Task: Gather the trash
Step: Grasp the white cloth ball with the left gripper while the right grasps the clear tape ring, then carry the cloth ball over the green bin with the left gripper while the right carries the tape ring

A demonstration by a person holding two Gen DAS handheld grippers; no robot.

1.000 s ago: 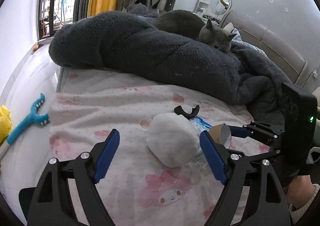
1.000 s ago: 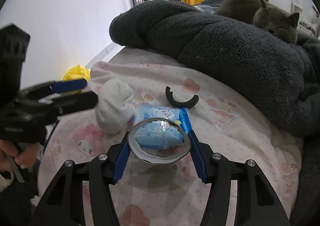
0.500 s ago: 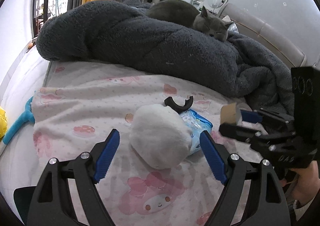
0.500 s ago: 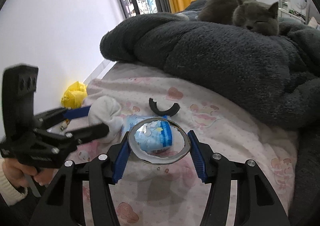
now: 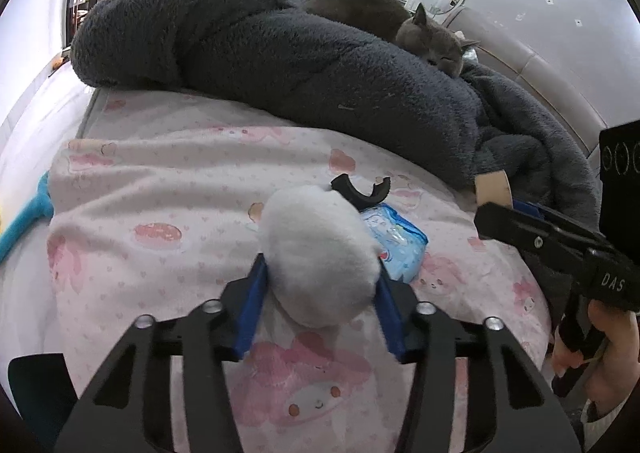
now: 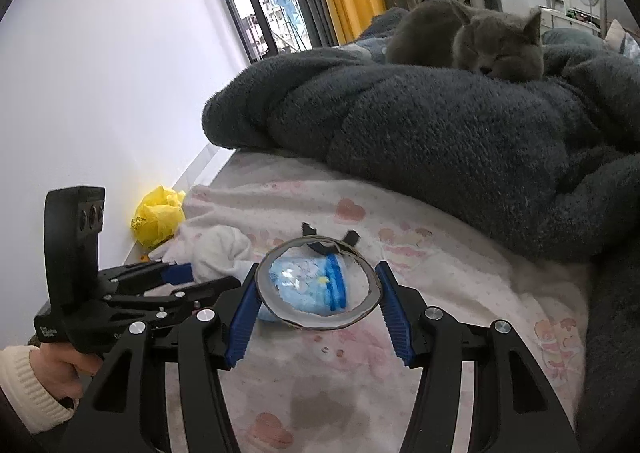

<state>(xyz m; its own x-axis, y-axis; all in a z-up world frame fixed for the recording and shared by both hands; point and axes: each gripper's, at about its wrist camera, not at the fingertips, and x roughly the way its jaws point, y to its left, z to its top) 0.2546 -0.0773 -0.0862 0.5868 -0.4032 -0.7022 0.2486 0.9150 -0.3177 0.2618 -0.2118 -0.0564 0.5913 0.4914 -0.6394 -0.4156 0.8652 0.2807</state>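
The left tool (image 5: 320,293) has just closed on the white wad (image 5: 316,257). A moment ago its two blue pads were wide apart with the wad lying between them; now both pads press its sides. So this bit of trash looks caught and ready to be lifted off the bed (image 5: 168,181).

The right tool (image 6: 316,307) is squeezed onto a cardboard ring (image 6: 316,285), same as before, and holds it up above the bed. That piece seems picked up already.

More stuff lies near the foot edge of the bed. A blue packet (image 5: 396,241) sits just beside the wad, touching it on the far side. A black curved piece (image 5: 360,191) lies just behind the two. They may be trash too, so I think the job is not done.

A big dark blanket (image 5: 300,65) is heaped across the middle of the bed. A grey cat (image 6: 496,41) sleeps on top of it. A yellow bag (image 6: 158,215) is down on the floor by the wall. The packet is so close that lifting the wad might nudge it.
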